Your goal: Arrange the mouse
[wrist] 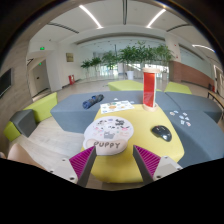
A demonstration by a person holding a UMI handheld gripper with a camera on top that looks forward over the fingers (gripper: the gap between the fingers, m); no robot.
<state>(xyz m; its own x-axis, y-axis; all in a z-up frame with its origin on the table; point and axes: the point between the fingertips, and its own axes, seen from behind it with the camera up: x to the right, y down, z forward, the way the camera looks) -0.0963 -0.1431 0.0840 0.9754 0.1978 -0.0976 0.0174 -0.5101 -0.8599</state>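
The room around me is a wide hall with strip lights overhead, a row of potted plants (125,55) far behind the yellow mat, and pale floor running off toward the walls. Under me the tabletop (75,112) is grey, with yellow-green panels at its edges.

The yellow mat (150,148) is my landmark. It lies on the tabletop directly ahead of my claw (112,160), whose two fingers stand spread apart with nothing between them, pink pads (82,160) facing inward. On the mat's left part sits a round white mouse pad (107,132) printed with a cartoon and the word "PUPPY". The black mouse (161,132) rests on the mat's right part, apart from the white pad. Behind the mat stands a tall red cup (149,88), and well to the mat's far left lies a small dark object (93,101) I cannot identify.

I judge I am at the approach step: the mouse is not yet grasped. Next I should swing right and forward from the mat's near edge, straddle the mouse, then close on its sides gently, since its rounded shell could slip.
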